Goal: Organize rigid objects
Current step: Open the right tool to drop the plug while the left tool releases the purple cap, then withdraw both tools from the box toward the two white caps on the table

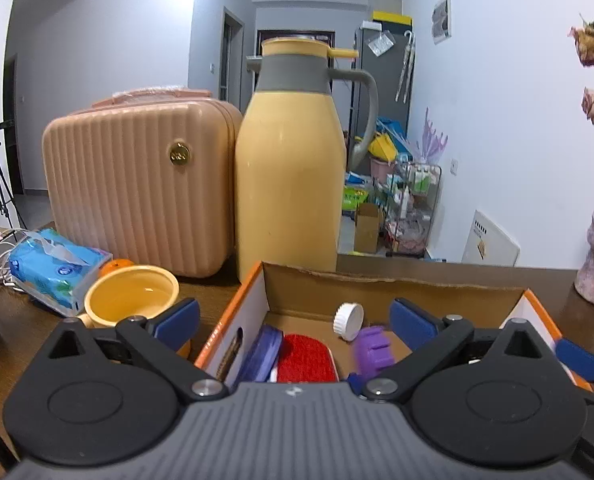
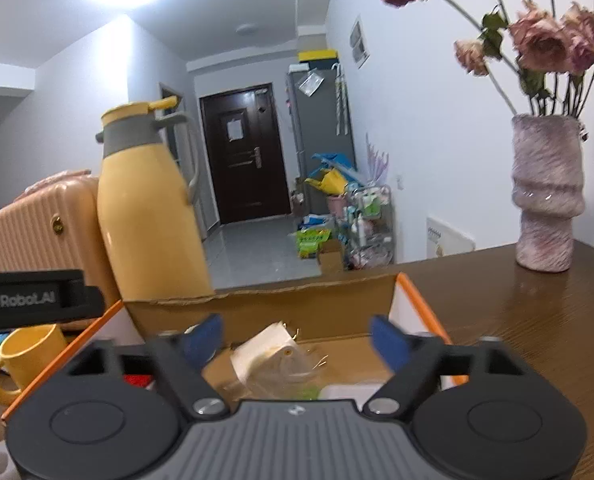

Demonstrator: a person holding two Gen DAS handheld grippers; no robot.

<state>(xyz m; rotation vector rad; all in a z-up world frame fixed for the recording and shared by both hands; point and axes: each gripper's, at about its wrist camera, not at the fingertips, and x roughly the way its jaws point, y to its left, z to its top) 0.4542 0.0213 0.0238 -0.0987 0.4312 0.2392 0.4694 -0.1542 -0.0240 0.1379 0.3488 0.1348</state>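
1. Cardboard box (image 1: pixel 377 284) with orange edges on a brown wooden table (image 2: pixel 537 320), taken as the landmark.
2. Left gripper (image 1: pixel 293 320) over the box's left wall, jaws spread wide and released, nothing pressed between the blue pads (image 1: pixel 413 322).
3. Inside the box: white-capped bottle (image 1: pixel 349 321) tilted near the back wall, blurred purple piece (image 1: pixel 371 350) just beside it, red pad (image 1: pixel 305 360) and purple lid (image 1: pixel 265 354) towards the left wall.
4. Right gripper (image 2: pixel 297 340) over the box's right half, jaws apart and empty; white packet (image 2: pixel 265 354) lying on the box floor beneath.
5. Behind the box: yellow thermos jug (image 1: pixel 289 168), with pink ribbed case (image 1: pixel 137 184) to its left.
6. Left of the box: yellow mug (image 1: pixel 133 298) and blue tissue pack (image 1: pixel 53 268).
7. Right of the box: pink vase (image 2: pixel 547 192) holding dried roses.
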